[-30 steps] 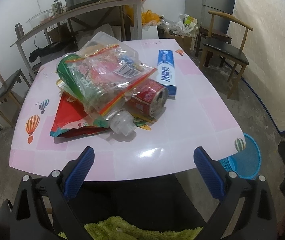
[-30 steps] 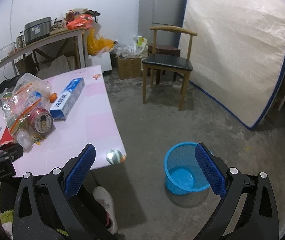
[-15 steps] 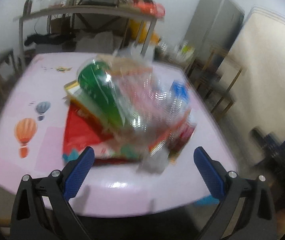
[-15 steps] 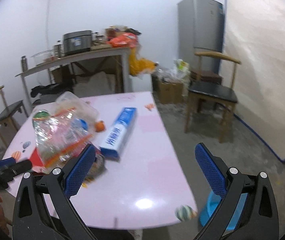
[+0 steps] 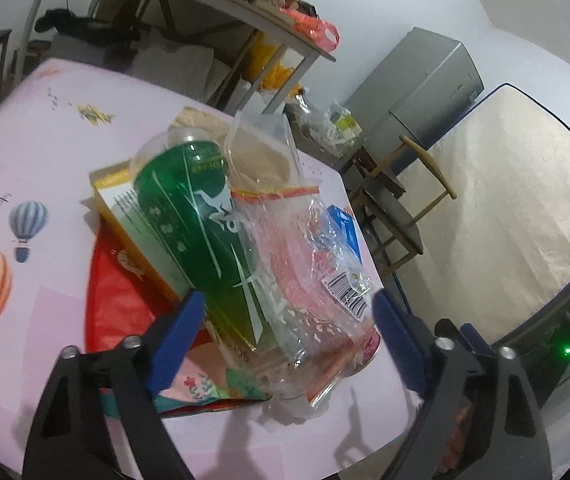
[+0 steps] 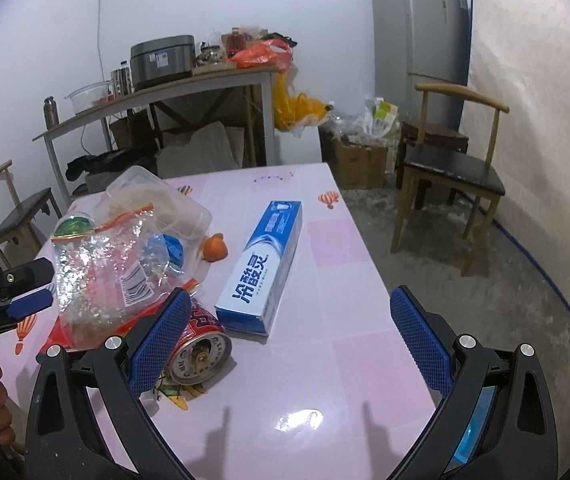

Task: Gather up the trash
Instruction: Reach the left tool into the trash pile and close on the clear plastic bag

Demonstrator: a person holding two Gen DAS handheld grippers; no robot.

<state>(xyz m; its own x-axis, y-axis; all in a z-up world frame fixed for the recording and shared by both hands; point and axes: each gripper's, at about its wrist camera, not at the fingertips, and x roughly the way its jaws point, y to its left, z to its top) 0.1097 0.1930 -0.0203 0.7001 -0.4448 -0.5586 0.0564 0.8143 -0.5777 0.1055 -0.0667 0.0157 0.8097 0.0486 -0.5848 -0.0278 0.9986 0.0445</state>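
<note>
Trash heaped on the pink table (image 6: pixel 345 272). Left gripper (image 5: pixel 289 320): jaws spread but just closing in, straddling the near end of the pile; between them lie the clear zip bag (image 5: pixel 309 264) and the green bottle (image 5: pixel 201 220), with no pad visibly pressing on either. The yellow carton (image 5: pixel 125 208) and red wrapper (image 5: pixel 117 304) lie outside its left jaw. Right gripper (image 6: pixel 291 340): jaws wide apart, gripping nothing; the red can (image 6: pixel 199 346) sits just behind its left pad, the blue toothpaste box (image 6: pixel 263 268) lies ahead between the jaws.
</note>
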